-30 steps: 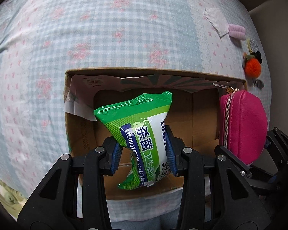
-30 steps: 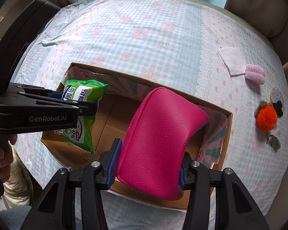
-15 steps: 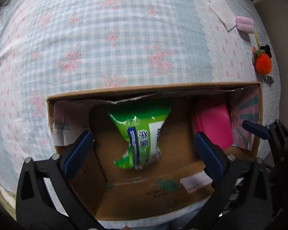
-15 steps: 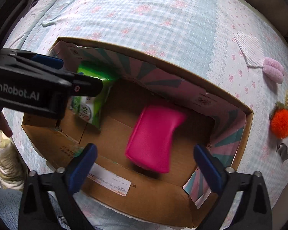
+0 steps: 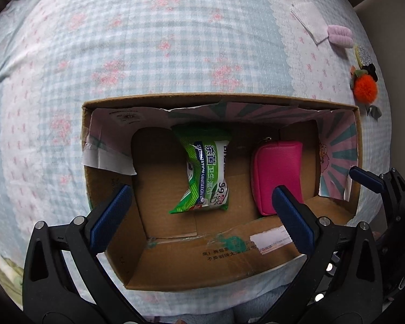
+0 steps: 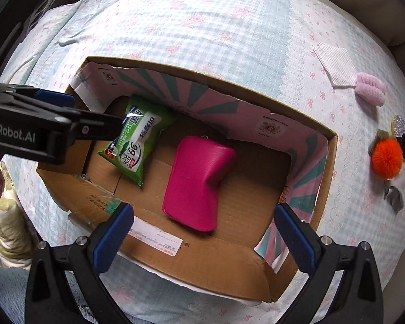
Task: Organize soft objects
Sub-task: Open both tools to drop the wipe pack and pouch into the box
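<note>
While both grippers hang over the cardboard box [image 5: 221,101], left gripper [image 5: 202,210] & right gripper [image 6: 203,229] are spread wide, empty. Green wipes pack [image 5: 206,175] lies on box floor; pink pouch [image 6: 198,181] just beside it, apart.

Both tongs spread wide, holding nothing.
Left tongs [image 5: 202,210] and right tongs [image 6: 203,228] hang side by side; the left tongs' arm crosses left of the right tongs.
</note>
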